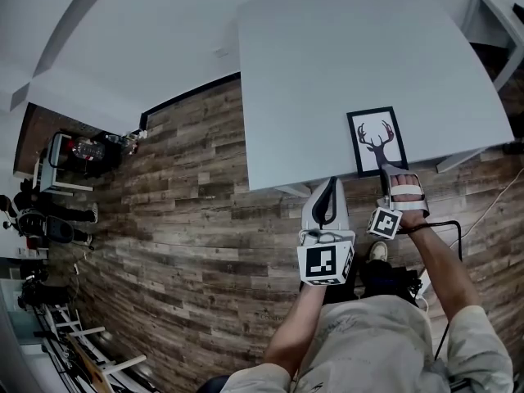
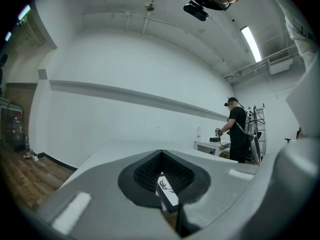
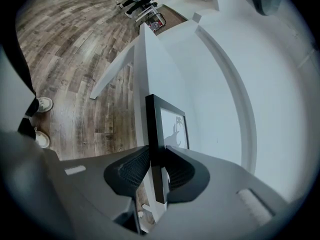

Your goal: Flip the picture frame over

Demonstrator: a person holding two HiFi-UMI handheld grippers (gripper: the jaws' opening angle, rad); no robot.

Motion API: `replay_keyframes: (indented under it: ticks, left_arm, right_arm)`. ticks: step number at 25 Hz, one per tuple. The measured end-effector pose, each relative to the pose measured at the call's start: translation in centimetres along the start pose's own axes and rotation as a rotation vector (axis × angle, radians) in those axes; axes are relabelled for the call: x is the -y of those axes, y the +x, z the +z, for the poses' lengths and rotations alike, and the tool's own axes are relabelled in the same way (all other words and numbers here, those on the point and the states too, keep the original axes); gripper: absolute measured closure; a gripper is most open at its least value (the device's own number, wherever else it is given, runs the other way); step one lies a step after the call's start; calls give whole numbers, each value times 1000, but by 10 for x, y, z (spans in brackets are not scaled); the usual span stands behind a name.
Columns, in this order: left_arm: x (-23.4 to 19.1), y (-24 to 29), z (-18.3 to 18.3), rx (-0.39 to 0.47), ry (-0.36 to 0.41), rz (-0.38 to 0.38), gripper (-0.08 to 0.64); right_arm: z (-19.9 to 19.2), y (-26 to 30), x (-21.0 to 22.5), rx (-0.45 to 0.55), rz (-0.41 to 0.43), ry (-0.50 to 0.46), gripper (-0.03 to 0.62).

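Observation:
A black picture frame [image 1: 377, 142] with a deer print lies face up at the near edge of the white table [image 1: 344, 64]. My right gripper [image 1: 399, 173] is shut on the frame's near edge. In the right gripper view the frame's black border [image 3: 156, 129] stands clamped between the two pads of the right gripper [image 3: 156, 169]. My left gripper [image 1: 327, 196] hovers just off the table's front edge, left of the frame, shut and holding nothing. A sliver of the frame [image 2: 166, 190] shows through the notch of the left gripper [image 2: 161, 156].
Wood-plank floor [image 1: 188, 211] lies below the table edge. A second white table [image 1: 491, 6] stands at the far right. Equipment racks [image 1: 82, 150] stand at the left. A cable [image 1: 483, 215] trails on the floor. A person in black [image 2: 237, 129] stands at a distant bench.

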State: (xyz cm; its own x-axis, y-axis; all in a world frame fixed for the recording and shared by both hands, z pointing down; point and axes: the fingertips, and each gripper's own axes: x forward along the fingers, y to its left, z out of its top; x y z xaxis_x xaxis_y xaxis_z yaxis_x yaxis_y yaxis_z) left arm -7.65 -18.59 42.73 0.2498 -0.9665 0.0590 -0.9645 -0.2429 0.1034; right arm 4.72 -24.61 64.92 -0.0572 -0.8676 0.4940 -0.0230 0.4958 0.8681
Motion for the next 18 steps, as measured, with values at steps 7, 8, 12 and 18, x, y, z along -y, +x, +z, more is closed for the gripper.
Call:
replay_keyframes:
  ticks: [7, 8, 12, 18]
  left_arm:
    - [1, 4, 7, 15, -9, -1, 560]
    - [0, 6, 9, 19, -8, 0, 560]
    - [4, 10, 13, 28, -10, -9, 560]
    - [5, 13, 19, 39, -13, -9, 560]
  right_arm:
    - [8, -9, 23, 50, -29, 91, 486]
    - [9, -10, 27, 52, -34, 105, 486]
    - [11, -17, 47, 73, -61, 173, 491]
    - [13, -30, 84, 117, -114, 321, 495]
